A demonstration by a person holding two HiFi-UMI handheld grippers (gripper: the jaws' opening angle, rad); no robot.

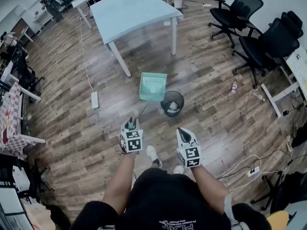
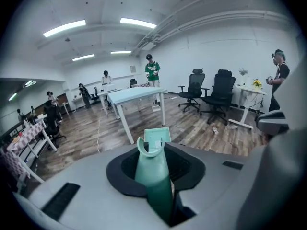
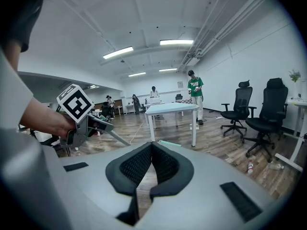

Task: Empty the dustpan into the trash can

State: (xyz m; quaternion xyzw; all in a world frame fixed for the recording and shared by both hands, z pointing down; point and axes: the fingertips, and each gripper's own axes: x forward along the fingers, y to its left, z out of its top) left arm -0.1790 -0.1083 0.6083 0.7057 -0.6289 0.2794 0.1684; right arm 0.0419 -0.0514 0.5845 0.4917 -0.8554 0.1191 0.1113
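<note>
Both forearms reach out in front of the body, grippers side by side and angled down toward the floor. The left gripper (image 1: pixel 130 126) is clamped on the green handle (image 2: pixel 152 171) of the one dustpan (image 1: pixel 153 86), whose pan hangs out ahead, just beside the rim of the single black trash can (image 1: pixel 172 103). The right gripper (image 1: pixel 184 134) carries nothing, its jaw tips together. Count it up: one pale blue table (image 1: pixel 129 8) beyond, two black office chairs (image 1: pixel 268 42) off right, and one bottle (image 1: pixel 234 86) on the wood floor (image 1: pixel 72 128).
</note>
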